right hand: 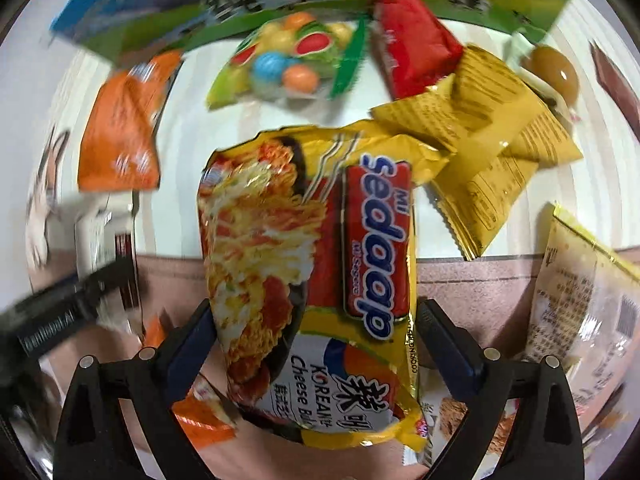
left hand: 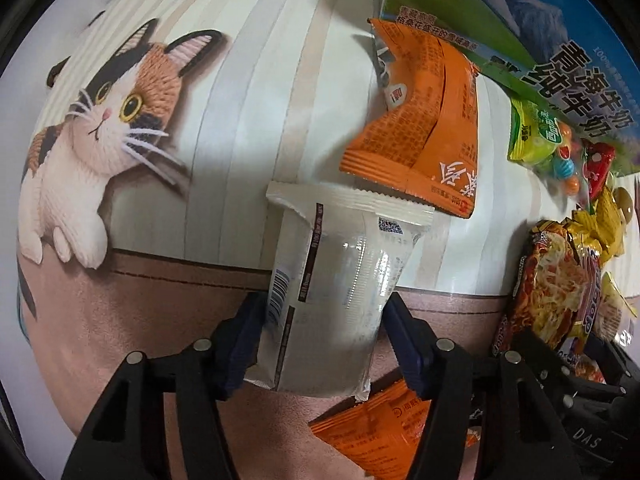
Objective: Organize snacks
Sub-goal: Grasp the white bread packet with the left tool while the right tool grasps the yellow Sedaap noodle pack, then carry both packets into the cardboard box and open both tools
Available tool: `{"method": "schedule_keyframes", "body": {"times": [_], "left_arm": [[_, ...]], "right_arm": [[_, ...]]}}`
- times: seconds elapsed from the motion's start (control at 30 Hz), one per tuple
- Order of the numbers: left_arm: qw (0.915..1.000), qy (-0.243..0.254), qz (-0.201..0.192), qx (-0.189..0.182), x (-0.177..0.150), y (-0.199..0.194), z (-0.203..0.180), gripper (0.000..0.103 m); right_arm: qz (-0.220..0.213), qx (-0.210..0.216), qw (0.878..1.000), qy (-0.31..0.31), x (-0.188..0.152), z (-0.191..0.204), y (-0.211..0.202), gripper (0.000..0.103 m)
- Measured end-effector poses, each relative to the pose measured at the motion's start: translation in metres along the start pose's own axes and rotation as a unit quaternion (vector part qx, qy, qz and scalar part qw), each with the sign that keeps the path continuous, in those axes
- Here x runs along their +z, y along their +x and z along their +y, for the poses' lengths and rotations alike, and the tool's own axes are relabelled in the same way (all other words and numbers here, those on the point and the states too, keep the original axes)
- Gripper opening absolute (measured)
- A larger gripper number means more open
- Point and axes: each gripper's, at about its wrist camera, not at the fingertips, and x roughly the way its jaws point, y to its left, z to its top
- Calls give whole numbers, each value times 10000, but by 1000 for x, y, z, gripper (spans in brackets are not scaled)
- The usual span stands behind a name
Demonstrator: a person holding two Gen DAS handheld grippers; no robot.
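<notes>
Sorting: seems only begun
Left tongs (left hand: 324, 320): clamped on white packet (left hand: 328, 280)
Right tongs (right hand: 314, 320): clamped on noodle pack (right hand: 312, 272)
Left to do: orange packet (left hand: 420, 120), candy bag (right hand: 288, 64), yellow packets (right hand: 492, 148) lie scattered on worktop (left hand: 248, 100)

**Both grippers closed on packets**

The left gripper (left hand: 324, 332), black-framed with dark blue finger pads (left hand: 244, 340), reaches forward with its pads pressed against either side of a white and clear plastic snack packet (left hand: 328, 280). The right gripper (right hand: 316, 336), of the same build, clamps a yellow and red instant noodle packet (right hand: 312, 264) between its blue pads (right hand: 192, 344).
</notes>
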Motion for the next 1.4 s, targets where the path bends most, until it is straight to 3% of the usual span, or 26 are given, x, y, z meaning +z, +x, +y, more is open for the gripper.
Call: {"method": "schedule_keyframes", "body": {"times": [0.2,0.27,0.43,0.73,0.97,1.1,1.23,1.4], "left_arm": [[9992,-185,-109,343,-9,-9,-16,56],[9985,-306,-129,434,-18,-16,-18,55],[9972,-421,-281,557,-35,-41,-24,55],[9965,-294,-779,-96,-42,-142,-48,55],[9898,63,-1065,-946,31,-224,-86,55],[9862,266,-1255,-1051,88,-257,-114,55],[9874,361,-1105,-1077,154,-248,-137,55],[9919,435,-742,-932,222,-204,-152,55]], "right_arm": [[-232,-250,9994,-93,-12,23,17,97],[-288,-145,9994,-142,-23,27,15,89],[-289,162,9990,-316,-32,33,-8,88],[-556,972,9933,-289,-32,10,-74,88],[-1279,1371,9821,-183,14,-7,-175,88],[-1707,1244,9773,-180,80,-25,-227,88],[-1814,984,9784,-91,155,-49,-233,88],[-1439,830,9861,17,227,-58,-211,88]]}}
